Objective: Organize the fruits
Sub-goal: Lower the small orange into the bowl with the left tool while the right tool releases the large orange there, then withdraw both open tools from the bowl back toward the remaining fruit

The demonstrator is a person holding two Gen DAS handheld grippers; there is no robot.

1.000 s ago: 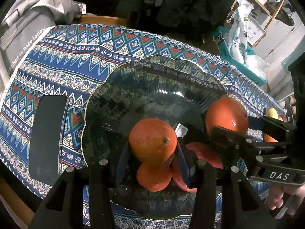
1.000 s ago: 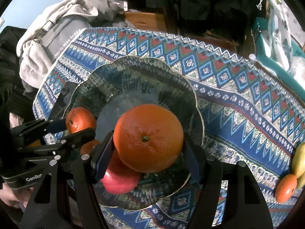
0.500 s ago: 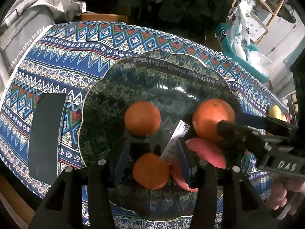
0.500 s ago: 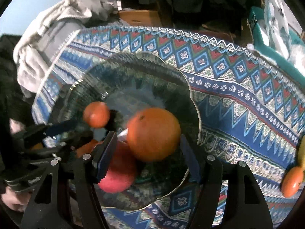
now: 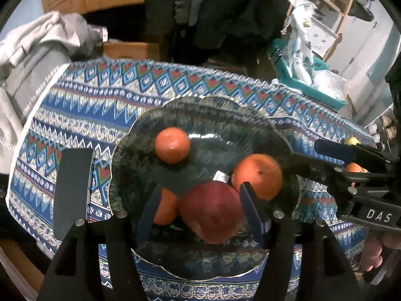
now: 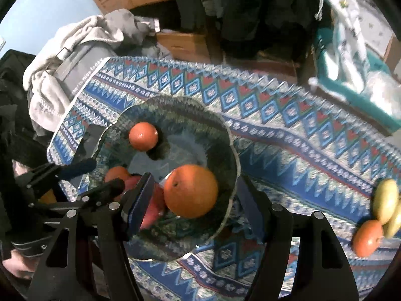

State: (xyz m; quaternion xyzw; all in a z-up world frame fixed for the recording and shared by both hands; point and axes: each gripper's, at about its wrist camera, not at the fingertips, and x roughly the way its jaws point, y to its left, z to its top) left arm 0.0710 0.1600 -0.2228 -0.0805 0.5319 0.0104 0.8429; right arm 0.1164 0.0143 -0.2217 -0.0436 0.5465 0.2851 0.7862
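Observation:
A dark patterned glass bowl (image 5: pixel 140 150) (image 6: pixel 225 150) sits on the blue patterned tablecloth. In it lie a small orange (image 5: pixel 172 145) (image 6: pixel 143 136), a large orange (image 5: pixel 258 175) (image 6: pixel 191 190), a red apple (image 5: pixel 211 210) (image 6: pixel 153 200) and another small orange (image 5: pixel 164 209) (image 6: pixel 116 174). My left gripper (image 5: pixel 200 205) is open above the near side of the bowl, holding nothing. My right gripper (image 6: pixel 194 198) is open and empty above the large orange; it shows at the right of the left wrist view (image 5: pixel 333 160). The left gripper shows at the left of the right wrist view (image 6: pixel 97 175).
An orange (image 6: pixel 368 238) and yellow fruits (image 6: pixel 387 203) lie on the cloth at the right. A black flat object (image 5: pixel 71 190) lies left of the bowl. Grey clothing (image 6: pixel 75 50) is piled beyond the table's left end. A teal bin (image 5: pixel 308 75) stands at the back right.
Both grippers opened and let go of their oranges into the bowl, then drew back and up. The small orange rolled to the far side; the large one rests beside the apple.

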